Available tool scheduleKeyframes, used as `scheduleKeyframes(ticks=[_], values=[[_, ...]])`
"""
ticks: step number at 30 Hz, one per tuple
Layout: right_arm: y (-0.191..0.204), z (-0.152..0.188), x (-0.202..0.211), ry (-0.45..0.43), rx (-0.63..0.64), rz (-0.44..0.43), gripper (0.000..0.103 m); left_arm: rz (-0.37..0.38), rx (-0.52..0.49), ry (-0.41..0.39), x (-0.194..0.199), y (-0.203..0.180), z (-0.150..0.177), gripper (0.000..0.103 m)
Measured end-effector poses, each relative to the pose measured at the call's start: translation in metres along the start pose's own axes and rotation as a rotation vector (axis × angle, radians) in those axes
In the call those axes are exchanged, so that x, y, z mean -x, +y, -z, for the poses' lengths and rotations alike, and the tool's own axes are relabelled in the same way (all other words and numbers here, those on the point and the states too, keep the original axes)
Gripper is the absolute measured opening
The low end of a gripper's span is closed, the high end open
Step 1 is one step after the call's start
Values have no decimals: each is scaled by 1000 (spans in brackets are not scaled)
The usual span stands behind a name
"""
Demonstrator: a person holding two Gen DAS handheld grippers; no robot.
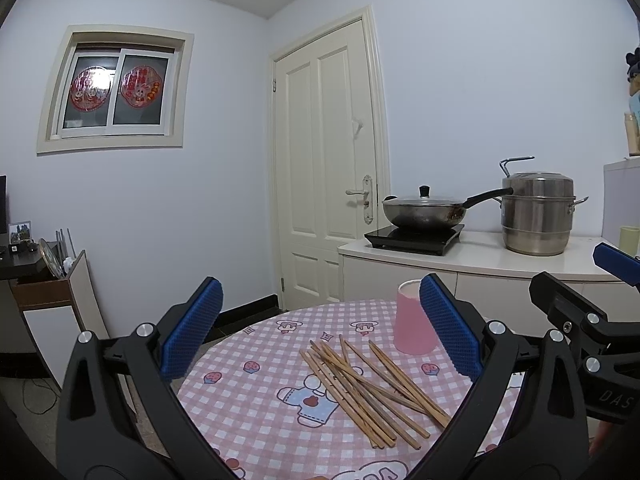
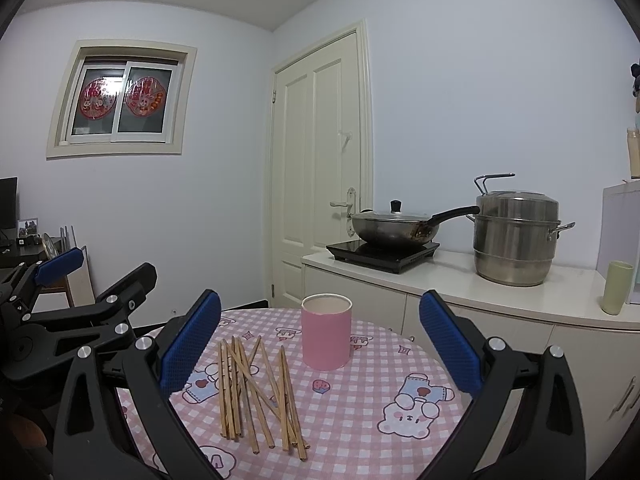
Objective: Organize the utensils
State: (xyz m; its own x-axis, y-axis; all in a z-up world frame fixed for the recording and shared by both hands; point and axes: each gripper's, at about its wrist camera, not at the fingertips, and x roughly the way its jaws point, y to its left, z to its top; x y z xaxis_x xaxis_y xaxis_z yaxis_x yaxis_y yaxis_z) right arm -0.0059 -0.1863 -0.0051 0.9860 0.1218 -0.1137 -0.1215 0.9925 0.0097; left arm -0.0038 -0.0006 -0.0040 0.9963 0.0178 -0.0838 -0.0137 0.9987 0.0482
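Note:
Several wooden chopsticks [image 1: 368, 388] lie in a loose crossed pile on the round table with a pink checked cloth [image 1: 256, 420]. In the right wrist view the same chopsticks [image 2: 256, 392] lie left of centre. Behind them stands an upright pink cup [image 2: 326, 337] with nothing visible inside; in the left wrist view the pink cup [image 1: 412, 322] is partly hidden by a blue pad. My left gripper [image 1: 320, 328] hangs open above the near table edge, holding nothing. My right gripper [image 2: 320, 340] is open too, wide apart, with the cup framed between its fingers but further away.
A white counter [image 2: 500, 296] runs along the right, close to the table, carrying an induction hob with a lidded wok [image 2: 390, 226], a steel steamer pot [image 2: 514, 236] and a pale green cup [image 2: 618, 287]. A closed door [image 1: 326, 168] is behind; a low cabinet [image 1: 52, 300] stands left.

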Motion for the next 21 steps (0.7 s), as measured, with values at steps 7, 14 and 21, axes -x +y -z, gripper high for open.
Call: scheduleKeyframes(ticks=[7, 14, 21], values=[[0, 0, 1, 1, 1, 4, 96, 5, 4, 1, 0, 2, 2, 97], [0, 0, 1, 2, 1, 4, 96, 7, 6, 8, 0, 2, 2, 97], [-1, 1, 1, 2, -1, 3, 96, 4, 6, 6, 1, 2, 2, 97]])
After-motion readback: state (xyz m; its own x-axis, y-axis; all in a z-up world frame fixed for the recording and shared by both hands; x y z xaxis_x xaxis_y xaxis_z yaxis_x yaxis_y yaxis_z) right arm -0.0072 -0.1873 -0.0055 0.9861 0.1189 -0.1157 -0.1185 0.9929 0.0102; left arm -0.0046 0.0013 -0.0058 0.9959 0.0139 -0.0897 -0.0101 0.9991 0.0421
